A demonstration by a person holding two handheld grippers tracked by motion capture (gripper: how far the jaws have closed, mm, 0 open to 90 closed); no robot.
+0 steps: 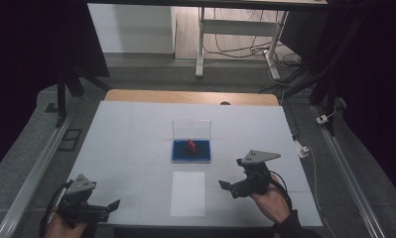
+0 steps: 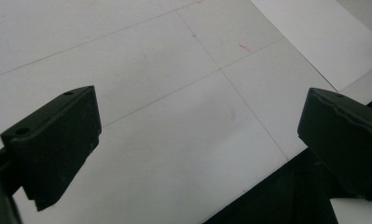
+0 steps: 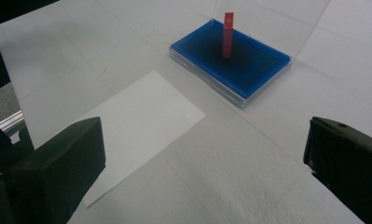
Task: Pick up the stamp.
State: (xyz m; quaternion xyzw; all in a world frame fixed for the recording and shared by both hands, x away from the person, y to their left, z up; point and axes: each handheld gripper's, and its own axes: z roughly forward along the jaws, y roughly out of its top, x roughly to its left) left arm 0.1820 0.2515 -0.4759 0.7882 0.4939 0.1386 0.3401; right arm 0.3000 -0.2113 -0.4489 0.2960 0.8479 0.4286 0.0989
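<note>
A clear case with a blue pad [image 1: 191,150] [image 3: 232,63] lies at the table's middle, its clear lid [image 1: 191,130] standing upright behind it. A small red stamp [image 1: 190,144] [image 3: 227,35] stands upright on the pad. A white sheet of paper [image 1: 187,193] [image 3: 132,121] lies just in front of the case. My right gripper [image 1: 229,187] [image 3: 202,163] is open and empty, to the right of the paper. My left gripper [image 1: 117,203] [image 2: 197,140] is open and empty, low over the table's front left corner.
The white table top [image 1: 131,144] ends in a wooden strip [image 1: 190,96] at the far side. Rails run along the floor on both sides. A white desk frame [image 1: 235,34] and cables stand behind. The table's front edge [image 2: 258,182] is just under my left gripper.
</note>
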